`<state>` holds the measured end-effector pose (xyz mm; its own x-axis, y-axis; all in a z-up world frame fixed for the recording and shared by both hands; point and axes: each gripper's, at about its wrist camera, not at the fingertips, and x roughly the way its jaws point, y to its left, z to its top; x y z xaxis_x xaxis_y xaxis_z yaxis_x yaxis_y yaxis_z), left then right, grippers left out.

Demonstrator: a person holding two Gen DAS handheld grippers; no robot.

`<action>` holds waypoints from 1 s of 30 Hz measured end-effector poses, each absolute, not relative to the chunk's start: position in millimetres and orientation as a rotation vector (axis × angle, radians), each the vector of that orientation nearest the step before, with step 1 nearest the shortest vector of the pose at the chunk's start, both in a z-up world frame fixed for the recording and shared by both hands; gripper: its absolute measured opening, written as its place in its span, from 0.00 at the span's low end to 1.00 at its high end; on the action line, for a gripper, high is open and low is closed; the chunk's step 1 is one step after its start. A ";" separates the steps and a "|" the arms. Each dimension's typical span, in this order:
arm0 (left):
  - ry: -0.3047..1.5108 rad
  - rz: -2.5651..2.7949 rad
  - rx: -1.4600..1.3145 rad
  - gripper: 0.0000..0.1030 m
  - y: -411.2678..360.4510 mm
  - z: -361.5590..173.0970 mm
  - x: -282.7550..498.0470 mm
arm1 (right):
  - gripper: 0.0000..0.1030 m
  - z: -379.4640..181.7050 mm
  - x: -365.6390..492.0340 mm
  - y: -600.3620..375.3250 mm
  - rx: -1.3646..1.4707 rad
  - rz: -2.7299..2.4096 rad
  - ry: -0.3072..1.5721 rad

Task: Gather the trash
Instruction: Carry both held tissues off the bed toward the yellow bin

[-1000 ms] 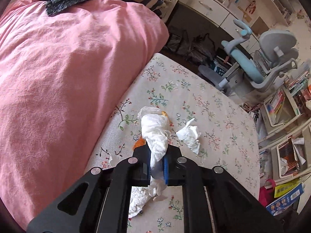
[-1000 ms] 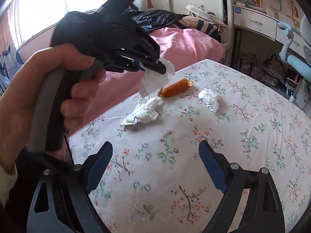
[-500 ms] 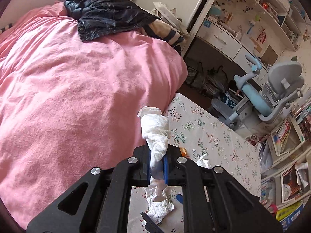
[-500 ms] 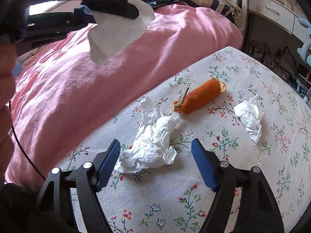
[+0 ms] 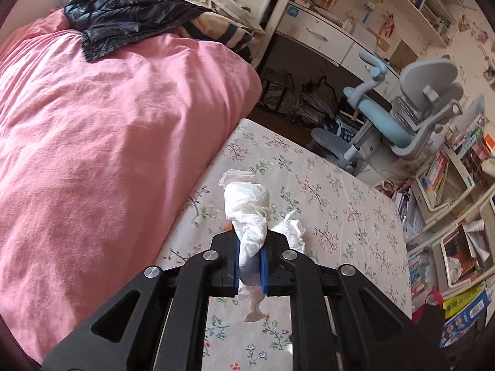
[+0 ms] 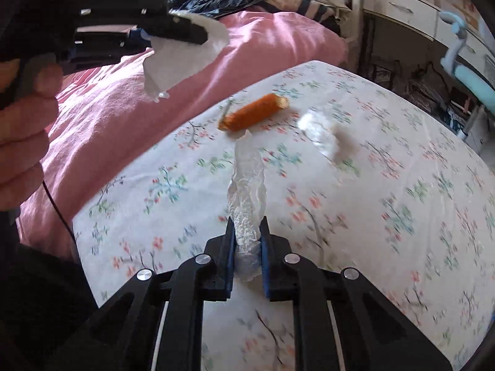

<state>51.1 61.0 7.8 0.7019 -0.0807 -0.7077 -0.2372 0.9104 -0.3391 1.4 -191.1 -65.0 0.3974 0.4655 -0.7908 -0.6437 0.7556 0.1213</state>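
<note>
My left gripper (image 5: 250, 259) is shut on a twisted white tissue (image 5: 247, 207), held above the floral sheet (image 5: 340, 201). The right wrist view shows that gripper (image 6: 198, 35) at the upper left, its tissue (image 6: 185, 58) hanging over the pink duvet. My right gripper (image 6: 246, 247) is closing its jaws on a second crumpled tissue (image 6: 247, 182), and the pads press it from both sides. Beyond it lie an orange sausage-like wrapper (image 6: 255, 113) and a third tissue (image 6: 321, 136) on the sheet (image 6: 402, 216). That third tissue (image 5: 292, 230) peeks out beside my left fingers.
A pink duvet (image 5: 108, 123) covers the bed on the left, with a black jacket (image 5: 123, 15) on top. A grey-blue desk chair (image 5: 417, 108), a white desk and cluttered shelves (image 5: 448, 170) stand past the mattress edge. A hand (image 6: 21, 130) holds the left gripper.
My right gripper moved in over the spread tissue and closed on it, bunching it into a strip. My left gripper has lifted with its tissue.
</note>
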 end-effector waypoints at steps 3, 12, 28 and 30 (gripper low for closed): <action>0.810 0.034 -0.350 0.09 21.1 9.1 52.2 | 0.14 -54.8 -16.2 -253.1 -0.190 0.632 0.916; 0.789 -0.098 -0.196 0.09 -103.6 22.8 40.8 | 0.14 -30.7 -33.7 -362.2 -0.057 0.471 0.845; 0.796 -0.207 -0.073 0.09 -249.5 8.9 26.1 | 0.15 -40.1 -64.4 -433.2 0.056 0.437 0.793; 0.799 -0.213 -0.068 0.09 -257.7 7.1 28.9 | 0.15 -38.6 -62.0 -436.4 0.076 0.436 0.785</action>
<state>28.9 -257.7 7.1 0.6773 -0.2154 -0.7035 0.1642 0.9763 -0.1408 -62.0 -436.4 -38.6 0.6235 0.4072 -0.6674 -0.3514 0.9085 0.2261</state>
